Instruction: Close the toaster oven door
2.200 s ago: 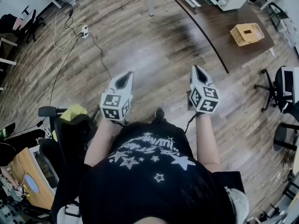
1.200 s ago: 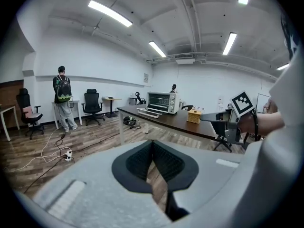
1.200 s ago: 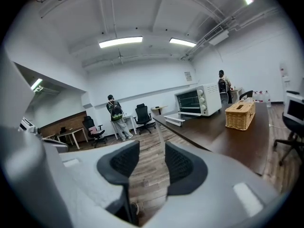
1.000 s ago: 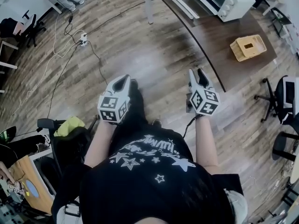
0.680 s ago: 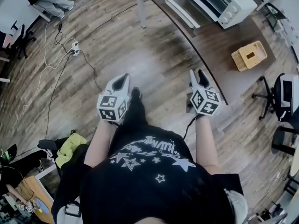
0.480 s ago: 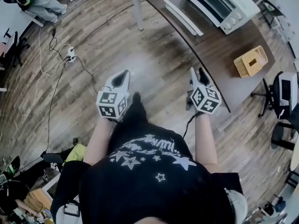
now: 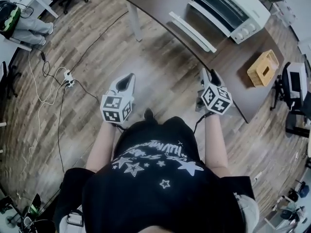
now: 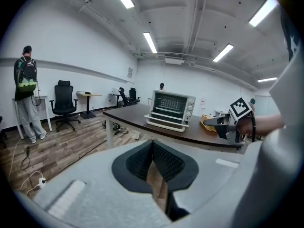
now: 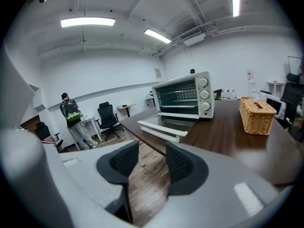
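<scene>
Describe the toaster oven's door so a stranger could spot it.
Find the dark curved table. On it stands a white toaster oven; its door lies folded down flat in front, a glass panel with a long white handle, unlike the woven basket.

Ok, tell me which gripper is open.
The right gripper: its jaws stand apart, with nothing between them. The left gripper has its jaws together.

Seen from above, a person wears a black short-sleeved T-shirt (image 7: 155, 188) printed with white stars and a line of white lettering across the chest. The left gripper (image 7: 128, 77) and the right gripper (image 7: 208, 74) have pale grey moulded shells. Each carries a cube (image 7: 116, 109) of black-and-white square markers and black ribbed pads (image 9: 124, 159). A thin dark cable (image 7: 196, 125) runs from the right one.
</scene>
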Action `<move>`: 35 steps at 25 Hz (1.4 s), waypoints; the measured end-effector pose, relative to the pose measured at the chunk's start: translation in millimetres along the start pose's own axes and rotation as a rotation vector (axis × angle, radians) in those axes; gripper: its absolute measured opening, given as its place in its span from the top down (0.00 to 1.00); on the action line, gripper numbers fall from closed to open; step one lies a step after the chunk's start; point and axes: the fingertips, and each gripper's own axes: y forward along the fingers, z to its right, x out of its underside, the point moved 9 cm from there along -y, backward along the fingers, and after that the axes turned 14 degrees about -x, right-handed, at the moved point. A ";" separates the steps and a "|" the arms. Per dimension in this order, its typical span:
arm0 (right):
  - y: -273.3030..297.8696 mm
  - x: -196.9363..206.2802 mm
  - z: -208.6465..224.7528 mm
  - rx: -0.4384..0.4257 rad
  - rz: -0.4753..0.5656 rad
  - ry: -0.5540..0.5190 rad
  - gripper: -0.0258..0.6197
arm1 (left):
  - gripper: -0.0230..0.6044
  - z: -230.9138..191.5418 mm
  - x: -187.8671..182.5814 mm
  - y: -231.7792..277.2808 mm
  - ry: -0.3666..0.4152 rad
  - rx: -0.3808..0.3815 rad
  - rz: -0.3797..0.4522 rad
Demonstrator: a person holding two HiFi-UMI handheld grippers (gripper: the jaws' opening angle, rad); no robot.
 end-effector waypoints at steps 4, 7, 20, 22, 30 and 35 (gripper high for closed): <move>16.6 0.8 2.3 0.048 -0.001 0.031 0.67 | 0.95 -14.1 -8.8 26.3 0.030 0.040 -0.017; 27.8 2.1 10.5 0.077 -0.005 0.063 0.67 | 0.95 -17.1 -17.0 48.6 0.044 0.060 -0.030; 94.3 12.8 64.0 0.241 -0.015 0.192 0.67 | 0.95 2.1 -60.4 173.9 0.149 0.192 -0.092; 106.2 14.9 70.1 0.265 -0.025 0.202 0.67 | 0.95 8.1 -68.0 195.2 0.164 0.216 -0.100; 144.8 11.1 83.7 0.307 -0.031 0.171 0.67 | 0.95 24.8 -83.9 259.6 0.207 0.279 -0.151; 153.8 9.8 95.5 0.358 -0.031 0.197 0.68 | 0.95 31.5 -91.7 290.2 0.243 0.308 -0.184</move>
